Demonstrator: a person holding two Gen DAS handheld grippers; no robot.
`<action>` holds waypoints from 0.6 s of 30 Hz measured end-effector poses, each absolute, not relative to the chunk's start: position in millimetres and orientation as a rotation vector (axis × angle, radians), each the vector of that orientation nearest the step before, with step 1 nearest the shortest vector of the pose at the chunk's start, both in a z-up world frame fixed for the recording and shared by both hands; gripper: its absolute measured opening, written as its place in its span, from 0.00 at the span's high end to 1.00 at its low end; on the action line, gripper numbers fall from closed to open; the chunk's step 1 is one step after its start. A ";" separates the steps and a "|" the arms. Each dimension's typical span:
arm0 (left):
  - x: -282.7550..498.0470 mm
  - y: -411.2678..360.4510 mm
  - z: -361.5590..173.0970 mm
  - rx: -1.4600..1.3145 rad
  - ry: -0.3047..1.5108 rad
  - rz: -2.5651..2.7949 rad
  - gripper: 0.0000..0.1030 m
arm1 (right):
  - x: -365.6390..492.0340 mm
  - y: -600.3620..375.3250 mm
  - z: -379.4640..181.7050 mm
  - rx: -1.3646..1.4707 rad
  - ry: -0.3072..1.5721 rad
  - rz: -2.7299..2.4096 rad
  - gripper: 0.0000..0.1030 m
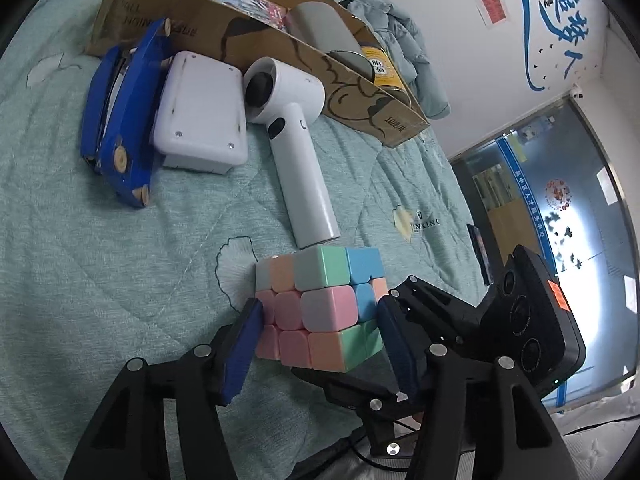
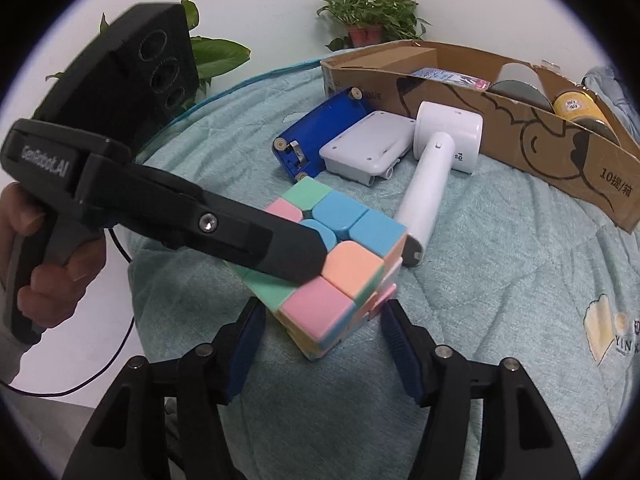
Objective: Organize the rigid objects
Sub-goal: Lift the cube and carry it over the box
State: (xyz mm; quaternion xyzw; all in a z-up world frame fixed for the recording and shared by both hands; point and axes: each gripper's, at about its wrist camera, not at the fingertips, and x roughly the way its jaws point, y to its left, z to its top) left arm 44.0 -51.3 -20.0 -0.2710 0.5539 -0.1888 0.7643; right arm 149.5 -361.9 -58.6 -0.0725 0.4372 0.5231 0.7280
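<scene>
L gripper is part open w/ the pastel cube between its blue pads; left pad looks touching, right pad just clear, so grip looks loose. R gripper is also part open, pads beside the cube's near corner, not pressing. Cube sits on the quilt, dryer at 12 o'clock, handle end touching. Box at 1 o'clock. Risk, imo: lifting w/ slack jaws drops the cube, or it knocks the dryer
</scene>
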 end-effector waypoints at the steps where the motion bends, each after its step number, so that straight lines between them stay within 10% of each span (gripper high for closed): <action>1: 44.1 -51.2 -19.2 -0.588 1.199 -0.406 0.47 | 148.9 -361.2 -58.1 -0.161 0.958 1.147 0.41; 18: 45.1 -44.7 51.0 -0.505 1.002 -0.371 0.50 | 162.8 -355.1 -11.1 -0.163 0.808 1.135 0.49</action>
